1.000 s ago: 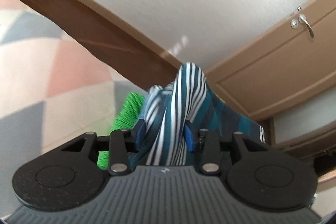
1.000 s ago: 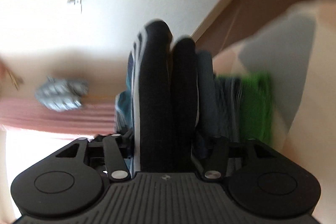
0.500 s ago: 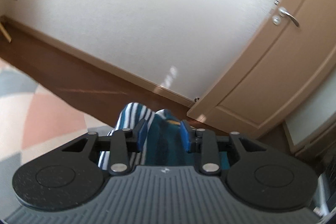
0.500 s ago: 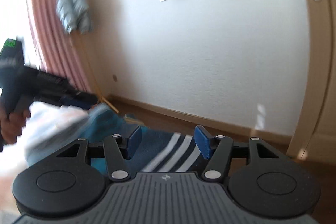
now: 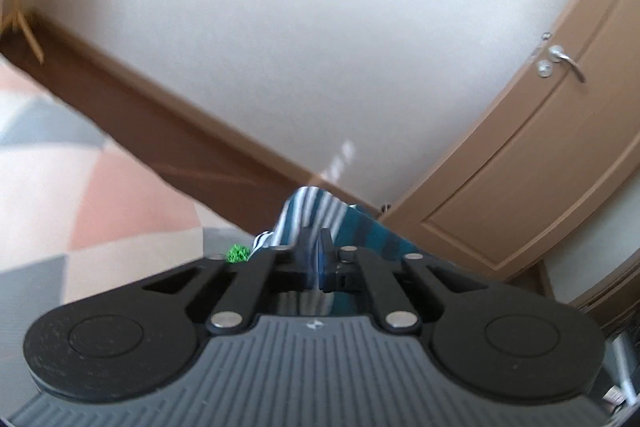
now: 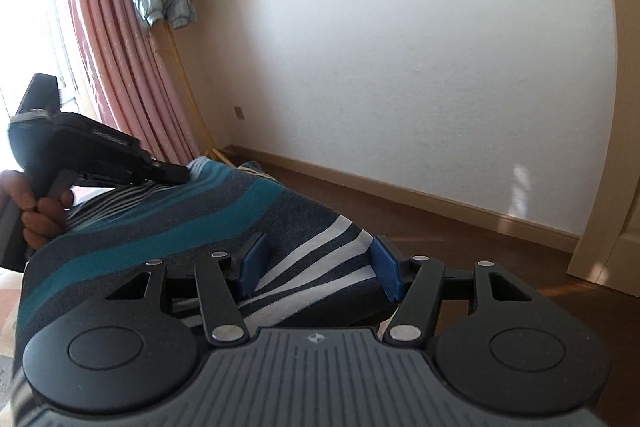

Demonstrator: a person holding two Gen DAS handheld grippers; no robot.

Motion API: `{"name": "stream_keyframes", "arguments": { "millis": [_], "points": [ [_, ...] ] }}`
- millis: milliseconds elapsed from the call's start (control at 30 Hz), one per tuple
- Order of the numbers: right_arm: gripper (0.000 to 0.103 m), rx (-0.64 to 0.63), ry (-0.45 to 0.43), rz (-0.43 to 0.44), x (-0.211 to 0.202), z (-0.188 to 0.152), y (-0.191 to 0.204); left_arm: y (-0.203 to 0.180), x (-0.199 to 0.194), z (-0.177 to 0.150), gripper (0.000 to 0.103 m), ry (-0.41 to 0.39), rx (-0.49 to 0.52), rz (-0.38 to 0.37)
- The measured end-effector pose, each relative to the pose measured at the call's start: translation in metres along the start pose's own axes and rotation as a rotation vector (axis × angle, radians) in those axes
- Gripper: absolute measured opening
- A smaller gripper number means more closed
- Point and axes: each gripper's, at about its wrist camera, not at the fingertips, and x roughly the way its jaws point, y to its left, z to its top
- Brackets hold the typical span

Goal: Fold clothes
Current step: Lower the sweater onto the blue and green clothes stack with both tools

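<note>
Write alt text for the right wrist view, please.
A striped teal, dark grey and white garment lies draped between the open blue pads of the right gripper. At left, a hand holds the left gripper, pinching the garment's far edge, before a white wall and pink curtain.

No readable words, numbers or brand names appear in either wrist view. Each gripper body carries only a small pale emblem on its ribbed grey top, on the left gripper (image 5: 319,254) and on the right gripper (image 6: 318,269), too small to make out as lettering
</note>
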Motion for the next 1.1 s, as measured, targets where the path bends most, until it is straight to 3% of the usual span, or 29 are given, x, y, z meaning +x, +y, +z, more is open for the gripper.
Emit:
{"name": "stream_keyframes", "arguments": {
  "millis": [33,133,267,400,567,733,900,1100],
  "points": [
    [0.059,-0.030,-0.028,-0.016,-0.009,0.006,0.006,-0.004,-0.015,-0.005,0.009,-0.021,0.016,0.009],
    [0.059,-0.072,-0.128,0.046,-0.053,0.006,0.030,-0.009,-0.052,-0.025,0.009,-0.065,0.031,0.041],
    [0.059,-0.119,-0.161,0.119,-0.085,-0.016,0.062,-0.002,-0.070,-0.060,0.010,-0.057,0.039,0.105],
    [0.056,-0.214,-0.149,0.111,-0.085,-0.054,0.075,0.009,-0.066,-0.091,0.008,-0.047,0.049,0.149],
    [0.055,-0.302,-0.151,0.124,-0.079,-0.100,0.064,0.010,-0.081,-0.096,0.003,-0.086,-0.011,0.182],
    [0.055,-0.265,-0.078,0.123,-0.083,-0.073,0.061,-0.033,-0.106,-0.105,0.008,-0.134,0.036,0.153],
    [0.055,-0.243,-0.169,0.123,-0.098,-0.035,0.049,-0.073,-0.097,-0.124,0.008,-0.113,0.119,0.132],
    [0.055,-0.296,-0.185,0.123,-0.059,-0.018,0.020,-0.115,-0.082,-0.156,0.011,-0.087,0.173,0.145]
  ]
}}
